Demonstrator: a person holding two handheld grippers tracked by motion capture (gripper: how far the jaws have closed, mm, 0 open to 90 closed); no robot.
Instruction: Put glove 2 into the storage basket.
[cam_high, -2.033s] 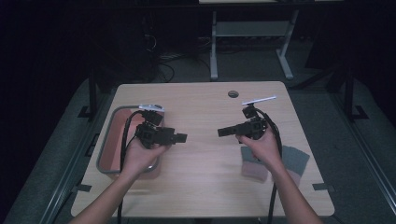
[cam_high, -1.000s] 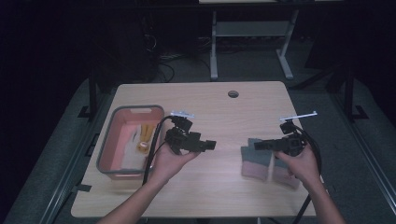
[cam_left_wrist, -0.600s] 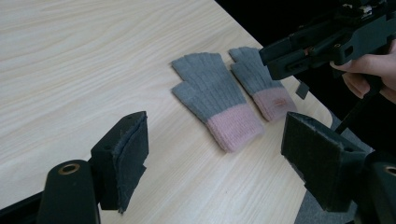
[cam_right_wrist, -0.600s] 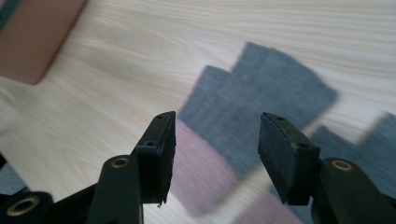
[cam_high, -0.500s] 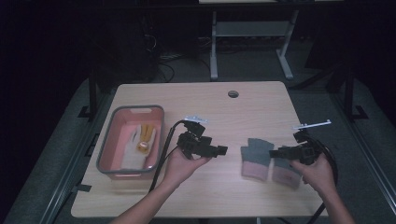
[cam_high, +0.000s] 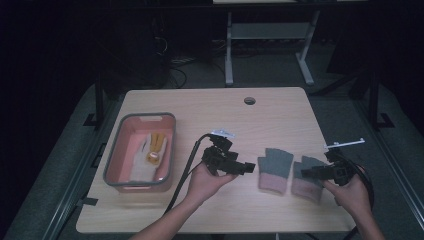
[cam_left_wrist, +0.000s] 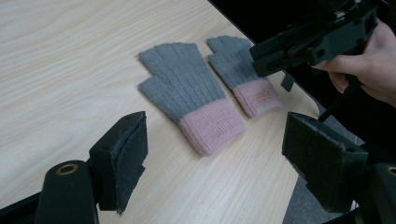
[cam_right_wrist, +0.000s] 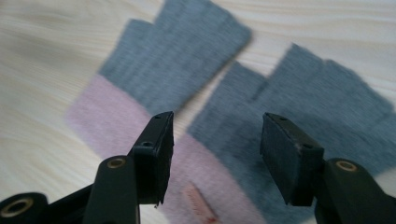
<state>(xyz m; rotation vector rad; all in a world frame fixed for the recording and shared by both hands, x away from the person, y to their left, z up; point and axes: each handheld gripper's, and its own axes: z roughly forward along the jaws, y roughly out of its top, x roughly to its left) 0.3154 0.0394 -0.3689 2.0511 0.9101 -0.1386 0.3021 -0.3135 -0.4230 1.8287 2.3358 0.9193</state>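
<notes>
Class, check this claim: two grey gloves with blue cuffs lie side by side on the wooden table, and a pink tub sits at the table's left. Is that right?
Not quite: the cuffs are pink, not blue. The left gripper view shows it clearly on both gloves, the left glove and the right glove. The rest stands: they lie side by side on the wooden table, and the pink tub sits at its left.

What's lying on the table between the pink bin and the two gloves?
In the high view, bare tabletop lies between the pink bin and the gloves; the left gripper hovers over it.
</notes>
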